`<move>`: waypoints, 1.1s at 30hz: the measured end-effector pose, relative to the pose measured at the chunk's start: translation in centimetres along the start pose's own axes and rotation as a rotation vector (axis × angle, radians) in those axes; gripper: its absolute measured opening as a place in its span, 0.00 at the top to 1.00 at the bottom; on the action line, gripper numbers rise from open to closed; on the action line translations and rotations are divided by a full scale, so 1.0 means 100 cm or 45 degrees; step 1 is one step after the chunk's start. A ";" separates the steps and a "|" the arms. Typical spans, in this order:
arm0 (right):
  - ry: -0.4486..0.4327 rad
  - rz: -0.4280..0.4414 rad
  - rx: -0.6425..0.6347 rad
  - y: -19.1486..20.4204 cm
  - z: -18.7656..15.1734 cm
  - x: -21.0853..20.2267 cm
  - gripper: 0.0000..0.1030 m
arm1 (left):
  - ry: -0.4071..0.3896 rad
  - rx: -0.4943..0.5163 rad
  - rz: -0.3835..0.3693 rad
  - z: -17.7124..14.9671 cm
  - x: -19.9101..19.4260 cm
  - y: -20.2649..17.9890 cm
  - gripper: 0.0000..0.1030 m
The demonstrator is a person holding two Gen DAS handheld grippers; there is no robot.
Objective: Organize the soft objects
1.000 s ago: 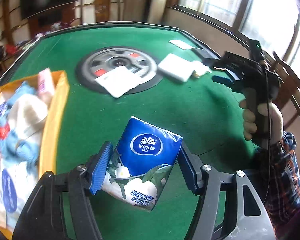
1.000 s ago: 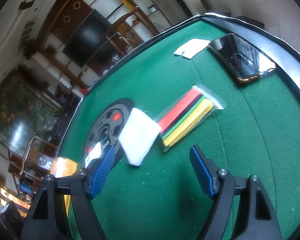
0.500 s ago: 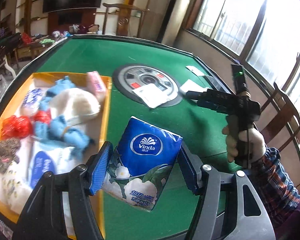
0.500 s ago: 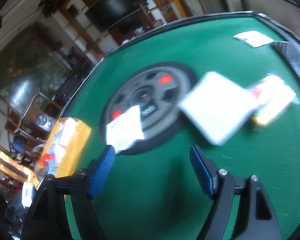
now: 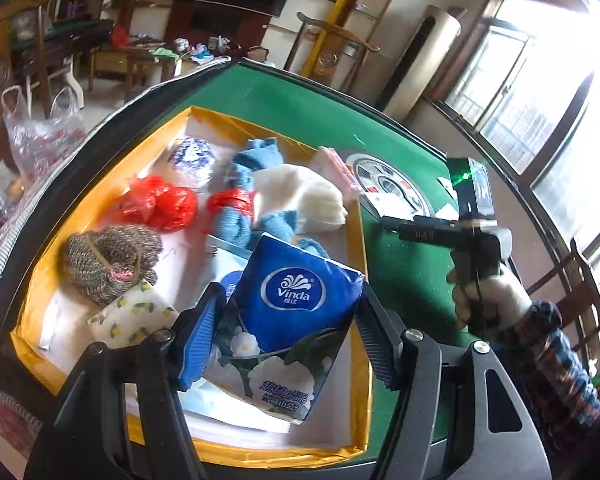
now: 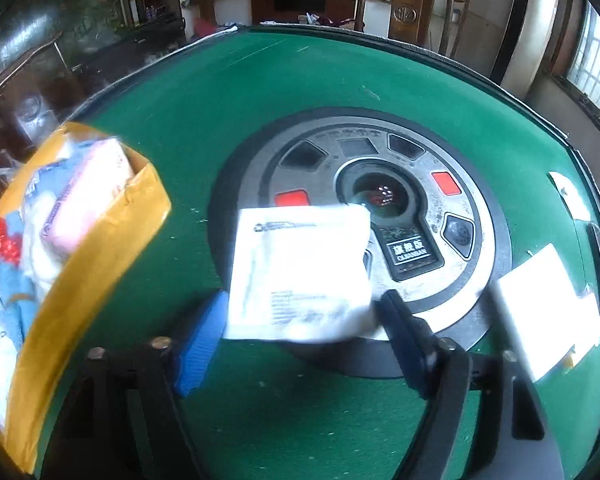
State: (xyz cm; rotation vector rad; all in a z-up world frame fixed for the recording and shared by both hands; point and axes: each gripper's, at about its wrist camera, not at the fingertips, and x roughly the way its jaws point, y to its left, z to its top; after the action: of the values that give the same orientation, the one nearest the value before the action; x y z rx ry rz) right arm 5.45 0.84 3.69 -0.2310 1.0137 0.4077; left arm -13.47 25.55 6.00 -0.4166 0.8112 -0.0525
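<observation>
Left claw (image 5: 290, 334) pinching glossy blue tissue pack (image 5: 290, 320) above yellow-rimmed box (image 5: 362, 260) of knitted, plush, crinkly items; right claw (image 6: 300, 336) spread, just been closing, straddling flat white packet (image 6: 300, 272) on green felt tabletop (image 6: 204, 112), pads apparently not pressing

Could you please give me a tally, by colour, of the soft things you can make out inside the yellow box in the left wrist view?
Red: 2, a plastic bag and a wrap
Blue: 1, a towel
White: 1, a folded cloth
Blue-and-white patterned: 1, a bundle
Brown: 1, a knitted bundle
Lemon-print: 1, a pack
Total: 7
</observation>
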 end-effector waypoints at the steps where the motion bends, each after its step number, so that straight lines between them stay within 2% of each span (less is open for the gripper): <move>1: 0.003 -0.005 0.007 0.000 -0.001 -0.001 0.37 | -0.002 -0.003 -0.006 -0.001 -0.001 0.001 0.38; 2: -0.007 0.008 0.024 -0.002 -0.003 -0.003 0.38 | -0.006 0.001 -0.004 -0.002 -0.002 0.000 0.38; 3: -0.023 0.034 0.050 -0.005 -0.005 -0.006 0.51 | -0.010 0.005 -0.001 -0.002 -0.003 0.002 0.38; 4: -0.029 0.054 0.076 -0.010 -0.007 -0.010 0.84 | -0.015 0.009 0.002 -0.002 -0.004 0.001 0.38; 5: -0.023 0.092 0.117 -0.016 -0.009 -0.014 0.88 | -0.019 0.009 0.003 -0.002 -0.006 0.001 0.38; 7: -0.040 0.140 0.187 -0.023 -0.014 -0.021 0.89 | -0.026 0.003 0.008 -0.002 -0.009 0.001 0.38; 9: -0.052 0.154 0.200 -0.025 -0.020 -0.028 0.90 | -0.033 -0.003 0.012 -0.003 -0.012 0.002 0.38; 13: -0.072 0.270 0.219 -0.020 -0.037 -0.047 0.92 | -0.036 0.000 0.013 -0.006 -0.015 -0.001 0.38; 18: -0.164 0.339 0.179 -0.010 -0.057 -0.091 0.95 | -0.038 0.007 0.019 -0.008 -0.017 -0.003 0.38; 26: -0.297 0.405 0.092 0.010 -0.056 -0.142 0.95 | -0.031 -0.004 0.048 -0.008 -0.015 0.001 0.38; 33: -0.289 0.575 -0.015 0.058 -0.052 -0.153 0.95 | -0.011 -0.062 0.089 -0.011 -0.014 0.017 0.38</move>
State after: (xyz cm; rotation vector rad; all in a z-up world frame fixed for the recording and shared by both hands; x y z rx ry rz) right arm -8.22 0.74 14.14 0.0386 0.8354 0.8306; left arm -15.40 27.04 5.68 -0.4338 0.8196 0.0343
